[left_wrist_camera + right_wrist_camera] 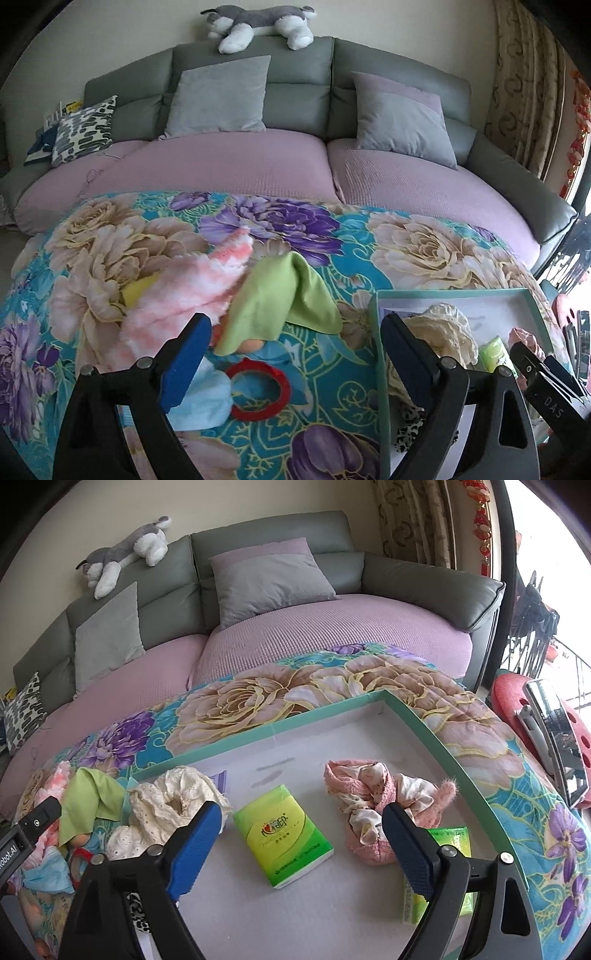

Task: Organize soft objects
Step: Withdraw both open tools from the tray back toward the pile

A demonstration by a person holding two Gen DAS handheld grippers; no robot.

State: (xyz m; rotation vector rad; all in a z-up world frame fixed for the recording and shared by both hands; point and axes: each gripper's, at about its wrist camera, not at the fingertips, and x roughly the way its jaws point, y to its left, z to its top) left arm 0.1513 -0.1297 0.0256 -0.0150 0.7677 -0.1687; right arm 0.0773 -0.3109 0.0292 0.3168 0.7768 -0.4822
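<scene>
Both tongs spread wide and empty: left gripper [295, 354] poised over the floral quilt [424, 243], right gripper [303, 834] poised over the shallow teal-rimmed white box [417, 720]. Between picks, judging by the layout: box already loaded with a green tissue pack [282, 836], a crumpled pink cloth bundle [373, 805] and a cream lace fabric piece [166, 808] draped over its near-left edge. Still loose on the quilt: light-blue soft cloth [207, 402] beside a red plastic ring [258, 387], lime-green cloth [273, 306], fluffy pink-and-white towel [177, 291]. Next move, probably: left jaws lowered around one loose cloth, closed, carried rightward into the box. Partly hidden: second green pack [448, 836] behind the right finger; yellow and orange items under the cloths, unidentifiable; leopard-print scrap at the box's near corner, cut off. Beyond, grey sofa [303, 70] topped by a plush husky [258, 22].
</scene>
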